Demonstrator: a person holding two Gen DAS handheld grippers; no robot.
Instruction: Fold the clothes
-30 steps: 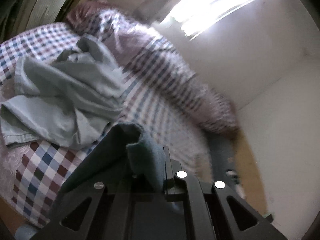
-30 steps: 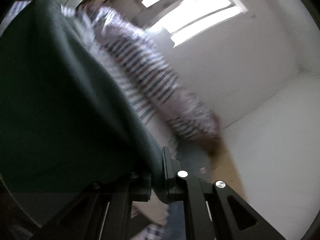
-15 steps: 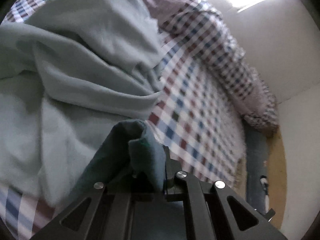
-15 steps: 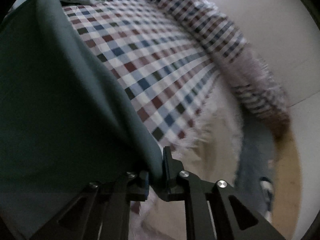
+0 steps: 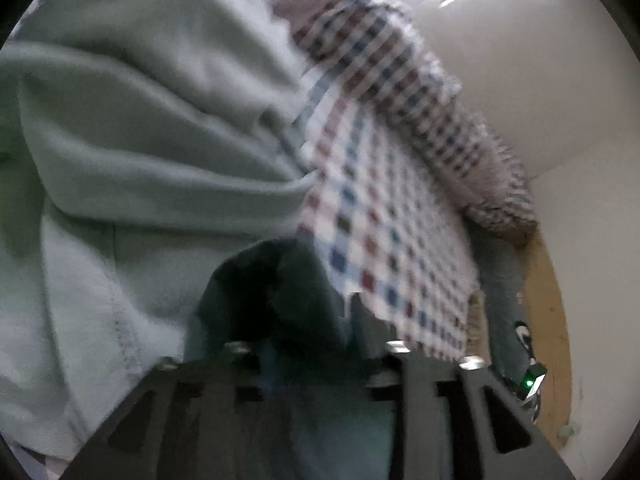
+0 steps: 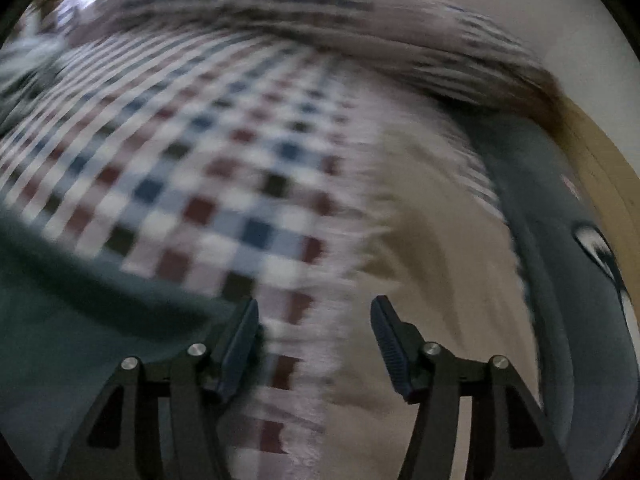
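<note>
The checked bedspread (image 6: 224, 184) serves as folding surface; a pale green garment (image 5: 152, 152) lies crumpled far left. The dark teal garment (image 5: 296, 292) drapes loose between the opening left gripper (image 5: 304, 344); the right gripper (image 6: 314, 334) opens empty beside it, apparently releasing

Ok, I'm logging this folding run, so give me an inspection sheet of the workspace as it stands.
Surface: bed under a checked cover, fringed at its edge.
Job's things: dark green garment lying on the cover at lower left of the right wrist view, and bunched between the left gripper's fingers in the left wrist view; pale green garment crumpled beyond it.
Clutter: rolled checked quilt along the wall.
Grippers: left gripper opening, dark cloth between the fingers; right gripper opening, nothing between them.
Cables: small device with a green light by the bed; wiring unclear.
Surroundings: white wall, wooden floor, shoe.
</note>
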